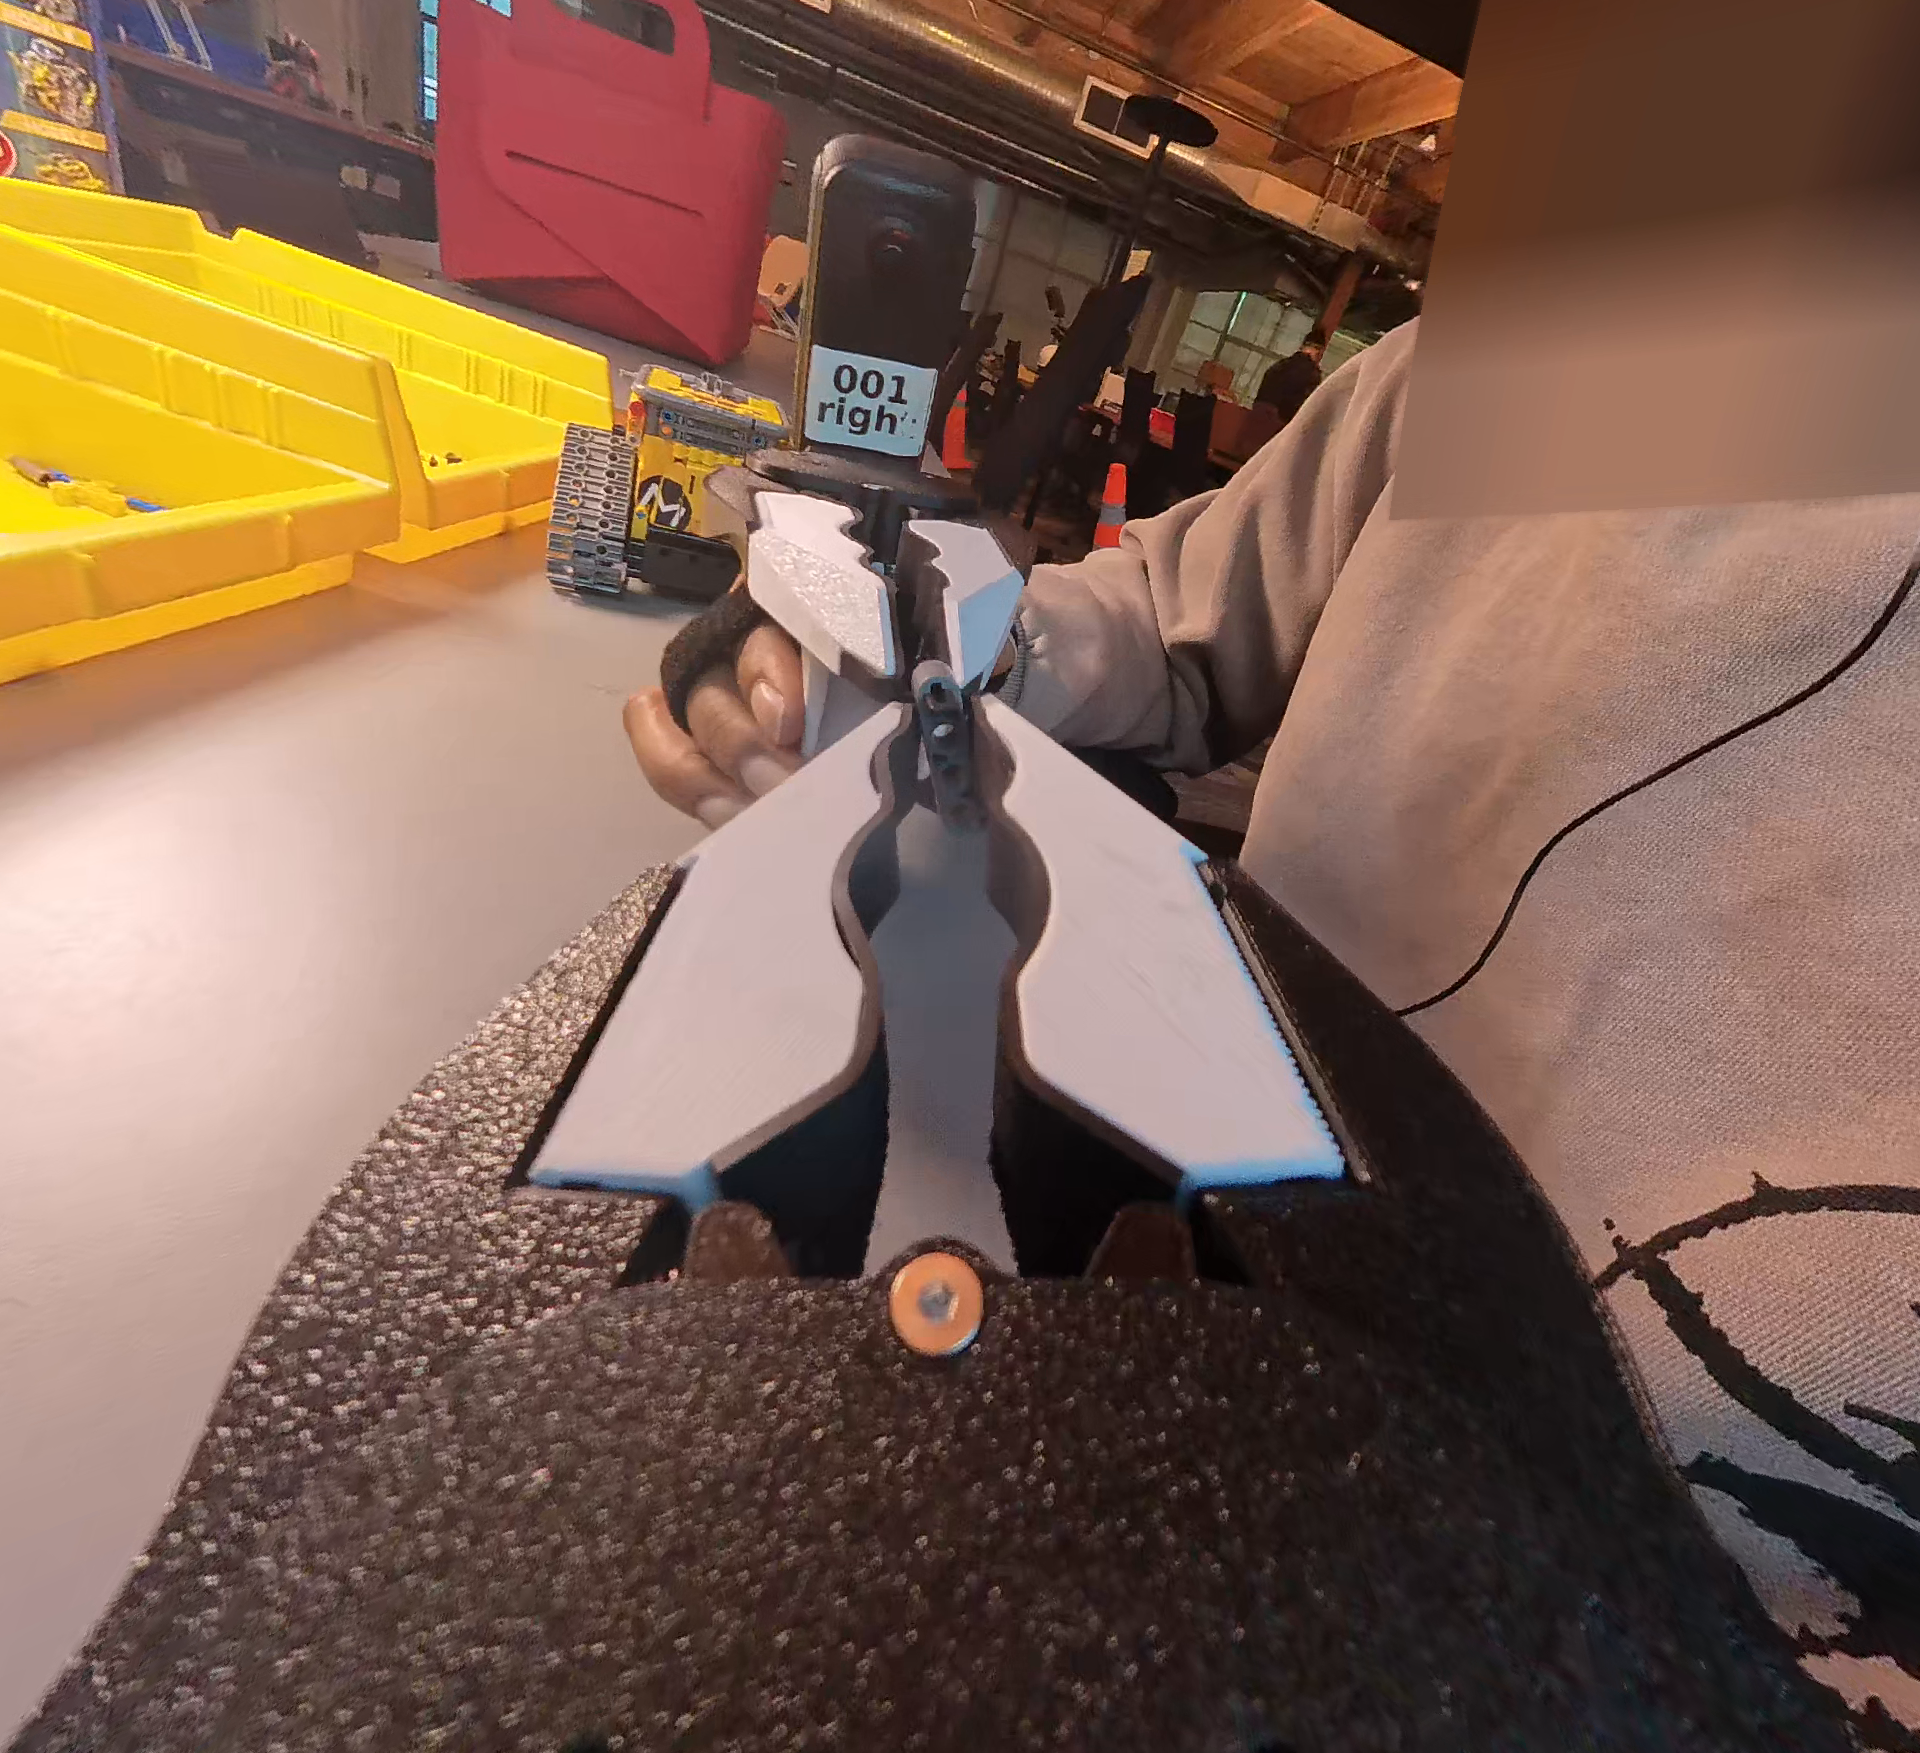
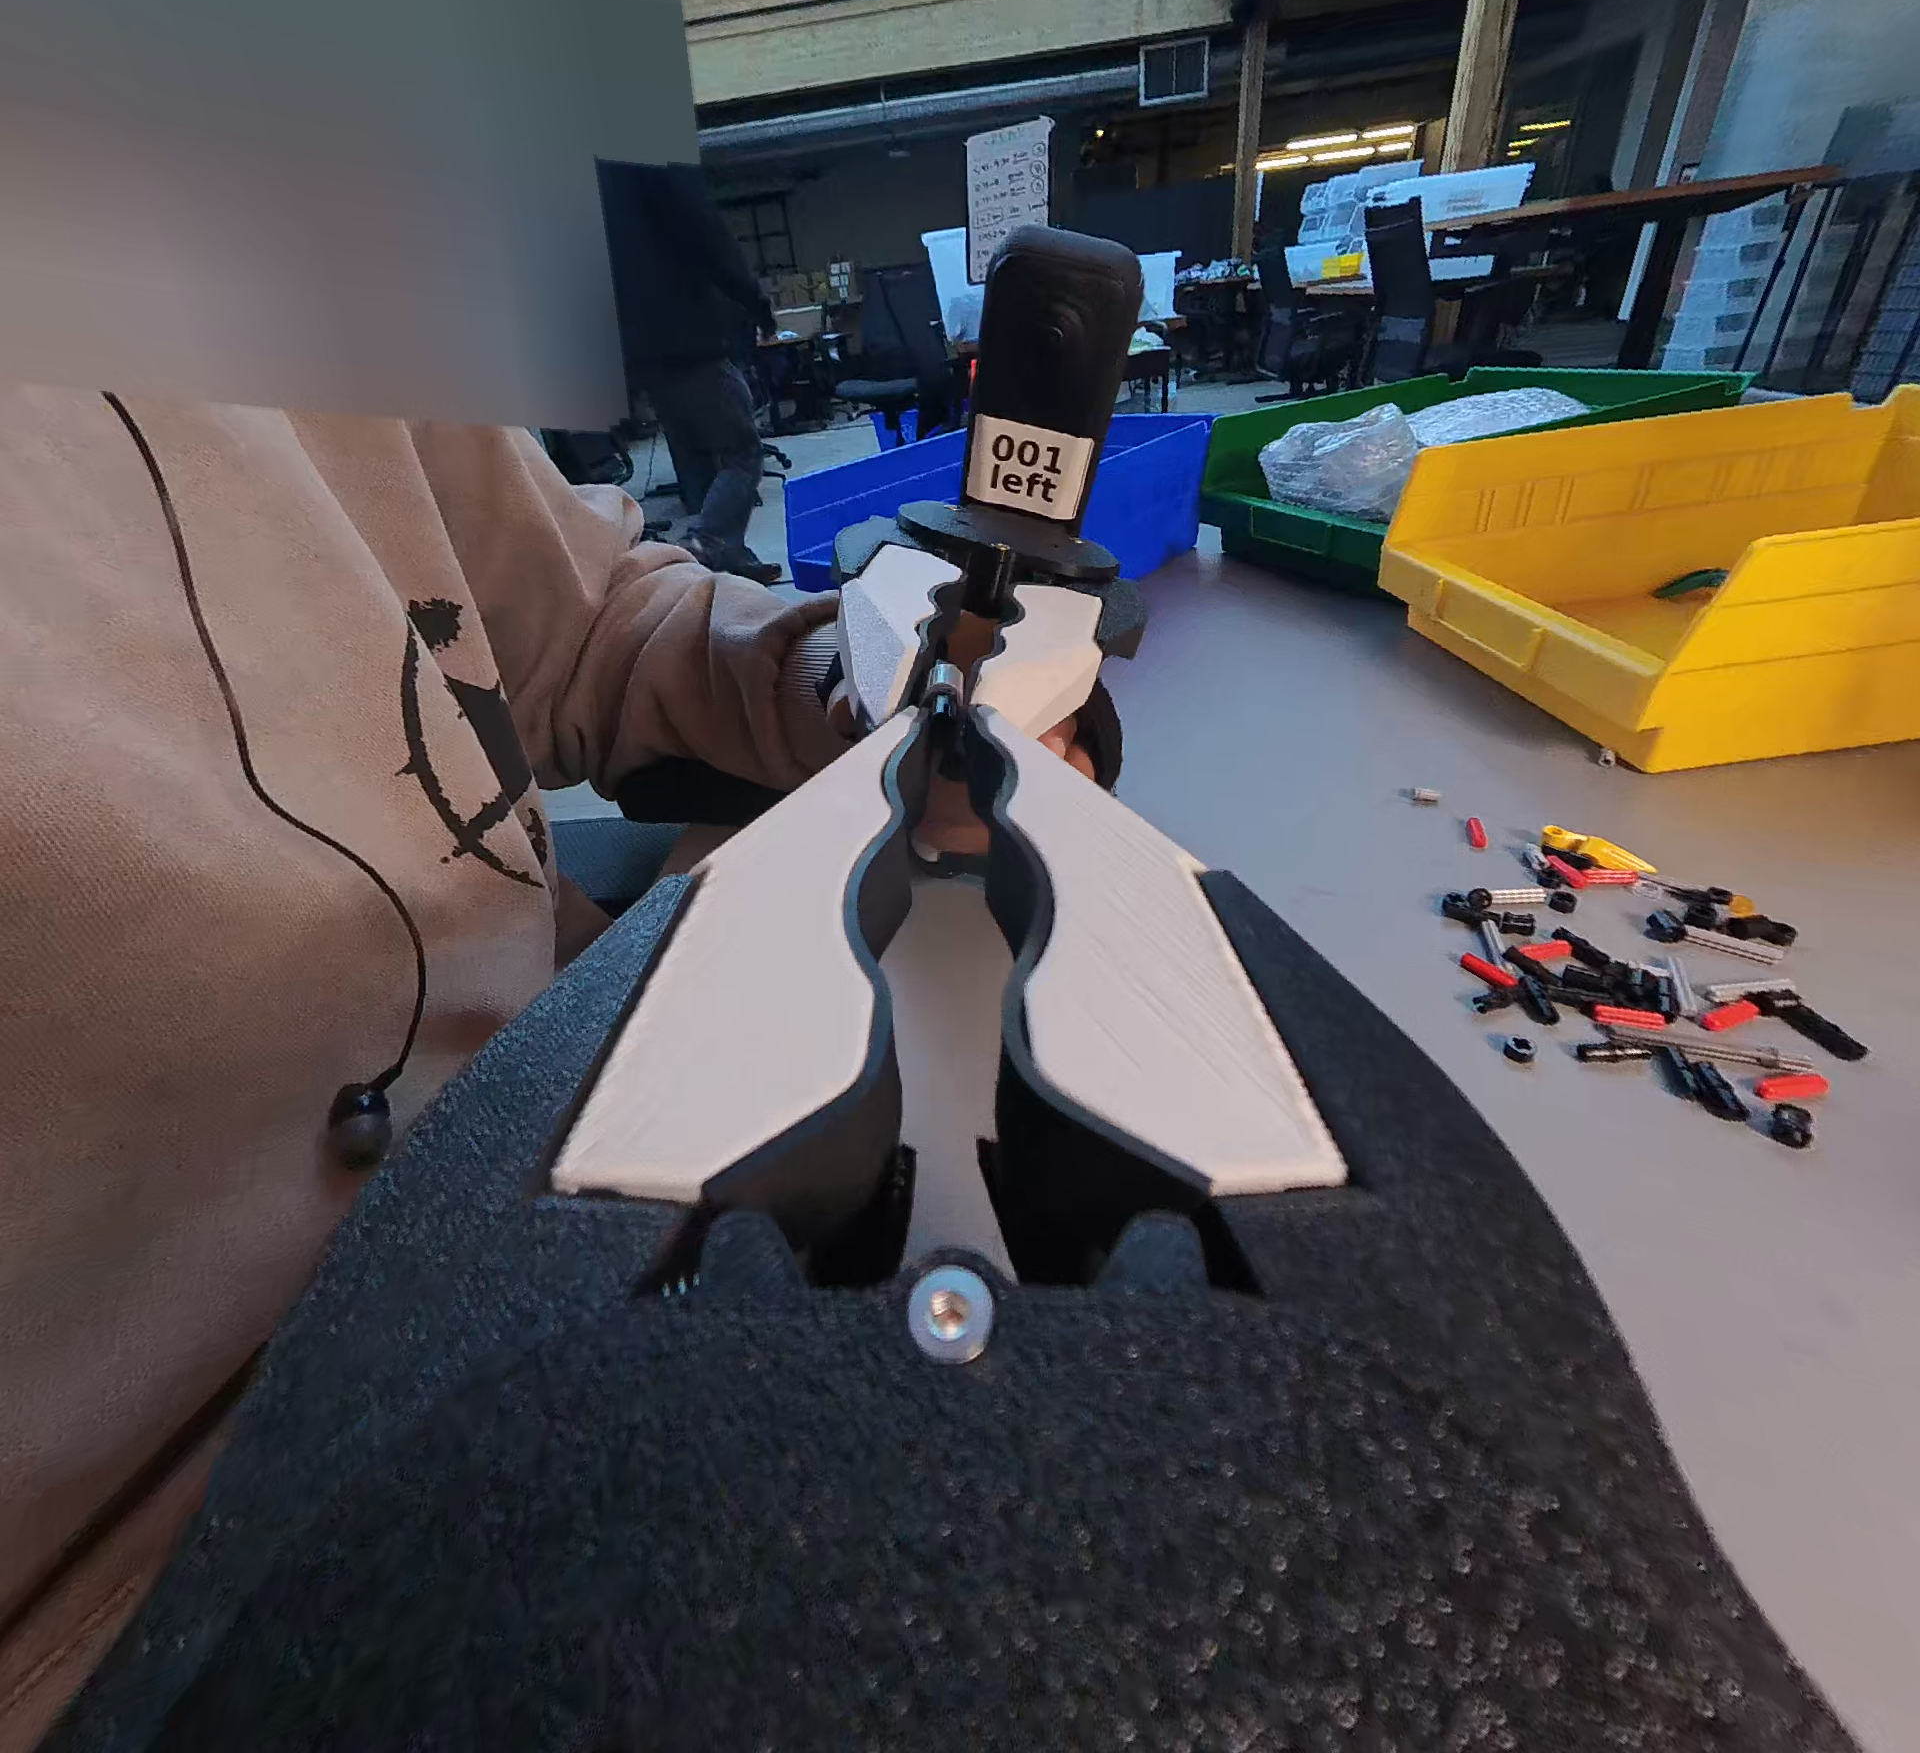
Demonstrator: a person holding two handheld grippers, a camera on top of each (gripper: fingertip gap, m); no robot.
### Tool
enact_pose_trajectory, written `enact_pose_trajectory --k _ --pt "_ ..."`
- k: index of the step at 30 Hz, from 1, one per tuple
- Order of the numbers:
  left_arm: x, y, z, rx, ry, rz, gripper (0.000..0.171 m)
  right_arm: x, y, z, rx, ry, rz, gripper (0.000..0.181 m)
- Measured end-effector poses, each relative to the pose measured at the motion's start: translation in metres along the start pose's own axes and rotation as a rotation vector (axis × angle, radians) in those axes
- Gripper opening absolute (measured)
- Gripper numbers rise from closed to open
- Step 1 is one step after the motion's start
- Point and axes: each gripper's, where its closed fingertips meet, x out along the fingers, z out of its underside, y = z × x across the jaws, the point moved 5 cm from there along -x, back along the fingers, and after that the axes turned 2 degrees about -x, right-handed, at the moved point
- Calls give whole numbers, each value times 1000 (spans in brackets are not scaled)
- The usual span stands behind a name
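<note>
left claw (image 1: 940,747) | pressed together on black holed beam (image 1: 948,753), long axis running along the fingers, far end aimed at right claw | right claw (image 2: 948,732) | pinching small black pin piece (image 2: 943,704), tip to tip with left | both held above grey tabletop (image 2: 1299,768) | nearby: loose parts (image 2: 1642,976), yellow bin (image 2: 1662,602), tracked toy model (image 1: 655,488)

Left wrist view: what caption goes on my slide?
Two grippers meet tip to tip on a small black beam above a grey table.
</note>
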Motion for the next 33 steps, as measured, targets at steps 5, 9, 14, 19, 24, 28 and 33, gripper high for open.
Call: enact_pose_trajectory --k 5,9,14,19,24,28,33 --pt "1 6 0 27 -1 35 9 1 0 0 108 -18 -17 16" --pt "1 9 0 39 -2 46 9 1 -4 -1 85 -10 -34 14" --pt "0 12 0 59 -1 57 9 -1 -8 -3 80 12 -67 10" --pt "1 12 0 89 -6 38 8 -4 -7 -9 82 51 -66 6" --pt "4 14 1 109 -18 37 8 -1 -13 -5 72 21 -98 6" --pt "5 16 2 126 -22 39 8 0 -15 -4 77 15 -108 3" --pt "4 10 3 133 -51 -15 11 -2 -12 -4 36 -27 -73 2"
